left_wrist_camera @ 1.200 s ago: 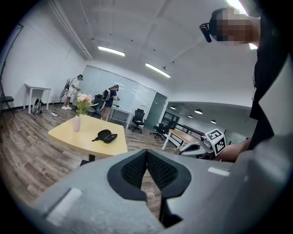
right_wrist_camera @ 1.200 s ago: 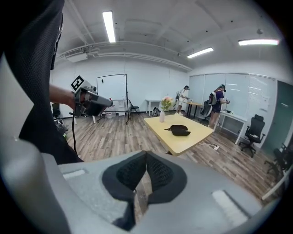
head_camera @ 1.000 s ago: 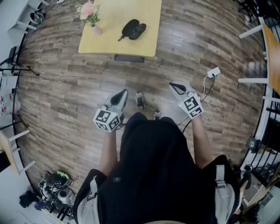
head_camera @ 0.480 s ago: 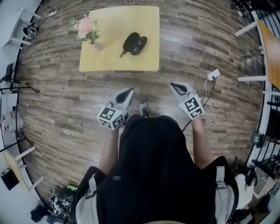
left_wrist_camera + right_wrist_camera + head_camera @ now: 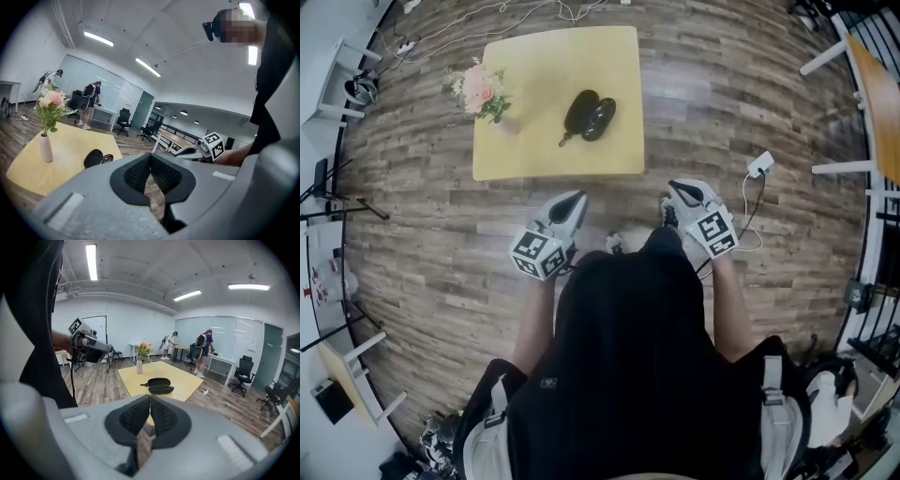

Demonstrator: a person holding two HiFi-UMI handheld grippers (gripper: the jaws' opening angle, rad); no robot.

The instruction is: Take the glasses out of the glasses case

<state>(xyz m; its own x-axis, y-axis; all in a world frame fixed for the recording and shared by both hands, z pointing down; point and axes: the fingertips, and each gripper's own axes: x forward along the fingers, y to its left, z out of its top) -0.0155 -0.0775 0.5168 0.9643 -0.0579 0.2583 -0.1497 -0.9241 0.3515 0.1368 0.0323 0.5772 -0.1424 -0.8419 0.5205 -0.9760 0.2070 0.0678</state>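
A black glasses case (image 5: 589, 114) lies open on the low yellow table (image 5: 546, 159), with the glasses inside its lower half; it also shows as the case (image 5: 159, 385) and the case (image 5: 97, 158). My left gripper (image 5: 572, 202) is shut and empty, held over the floor short of the table's near edge. My right gripper (image 5: 679, 191) is also shut and empty, to the right of the table's near corner. Both are well away from the case.
A pink vase of flowers (image 5: 480, 92) stands at the table's left side. A white power adapter with cable (image 5: 758, 165) lies on the wooden floor at right. People, desks and office chairs (image 5: 243, 372) stand far off. Table legs (image 5: 853, 103) at far right.
The person has walked toward the table, so the table and case appear closer. Both grippers stayed shut in front of the body.
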